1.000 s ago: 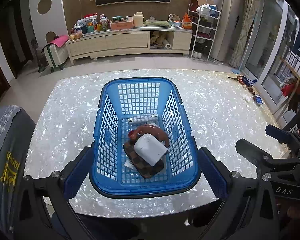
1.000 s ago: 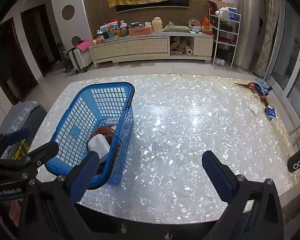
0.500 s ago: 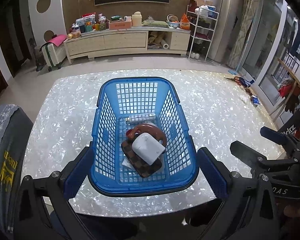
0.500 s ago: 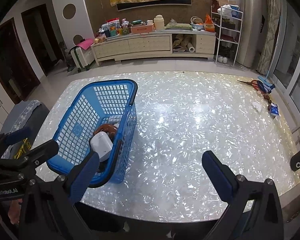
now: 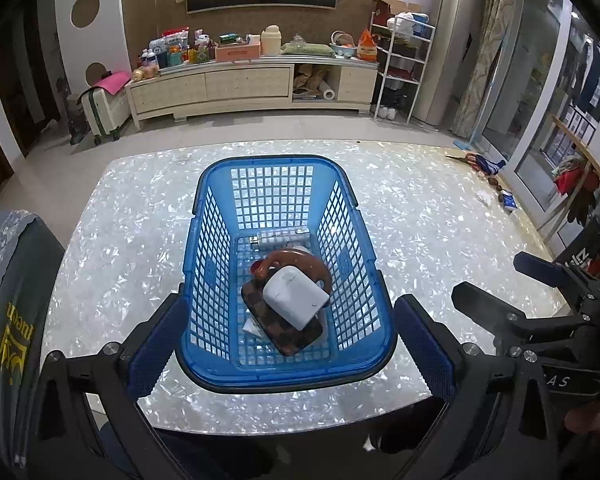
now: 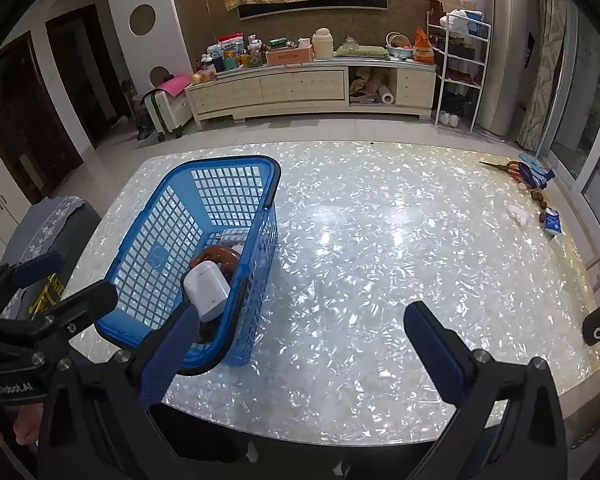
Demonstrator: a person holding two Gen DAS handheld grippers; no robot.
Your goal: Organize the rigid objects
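One blue basket (image 5: 286,364) is seen on the shimmering table (image 5: 440,216), toward the table's left side in the right wrist view. Its long axis runs from the near table edge toward the far edge, with the narrow end facing the left gripper (image 5: 290,350). Four things are counted inside the basket: one white case (image 5: 294,296), lying tilted on one checkered brown wallet (image 5: 284,332), one brown ring (image 5: 296,262) just behind the case, and one pale flat pack (image 5: 282,236) at the basket's far end. The left gripper's jaws are held wide apart, one on either side of the basket's near end, not touching it. To the right of the basket, the right gripper (image 6: 300,352) is held above bare table, its jaws also spread apart and gripping nothing. One pair of scissors (image 6: 516,168) lies well apart from the basket, at the table's far right corner.
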